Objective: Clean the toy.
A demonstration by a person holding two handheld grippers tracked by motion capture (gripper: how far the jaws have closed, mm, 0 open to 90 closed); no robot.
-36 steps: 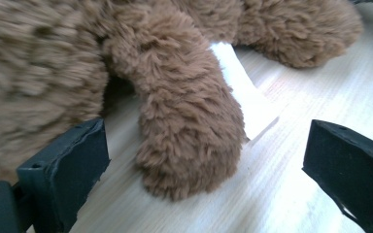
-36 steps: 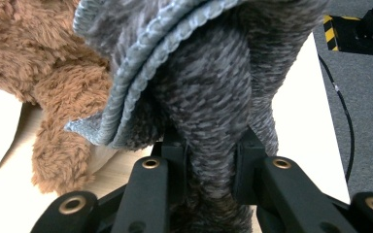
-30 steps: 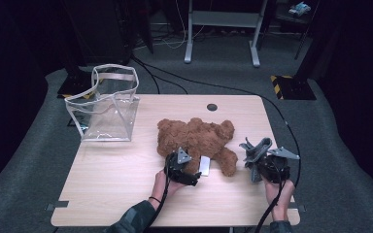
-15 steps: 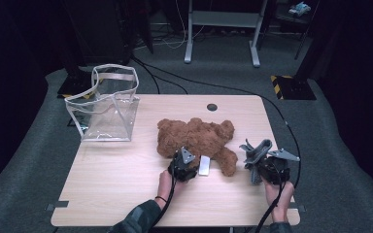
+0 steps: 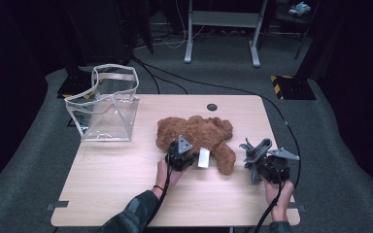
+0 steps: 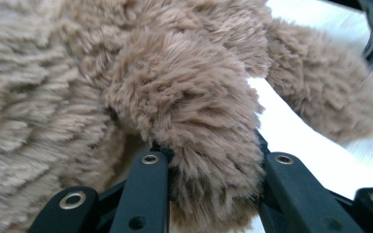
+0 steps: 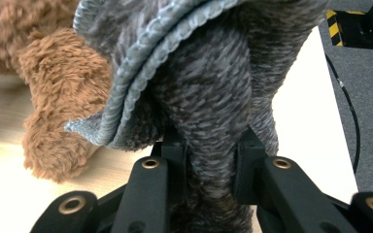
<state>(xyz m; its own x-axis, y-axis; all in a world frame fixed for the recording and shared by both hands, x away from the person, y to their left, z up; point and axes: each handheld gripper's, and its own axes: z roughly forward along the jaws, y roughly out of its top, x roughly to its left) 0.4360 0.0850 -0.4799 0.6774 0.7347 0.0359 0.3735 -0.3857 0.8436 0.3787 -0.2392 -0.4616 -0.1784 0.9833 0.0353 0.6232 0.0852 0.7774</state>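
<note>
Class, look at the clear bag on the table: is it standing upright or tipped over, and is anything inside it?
Upright and empty: the clear bag stands on its base on the table, mouth and handles up, and nothing shows through its walls.

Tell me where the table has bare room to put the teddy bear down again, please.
The near left part of the table is bare, between the clear bag and the front edge. A narrower bare strip lies along the far edge, right of the bag. It is crowded in the middle and right, around the teddy bear, left gripper and right gripper holding grey cloth.

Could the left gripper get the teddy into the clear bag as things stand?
Probably yes: the left gripper has just closed on the teddy bear's limb, and bare table lies between it and the open-topped clear bag.
</note>
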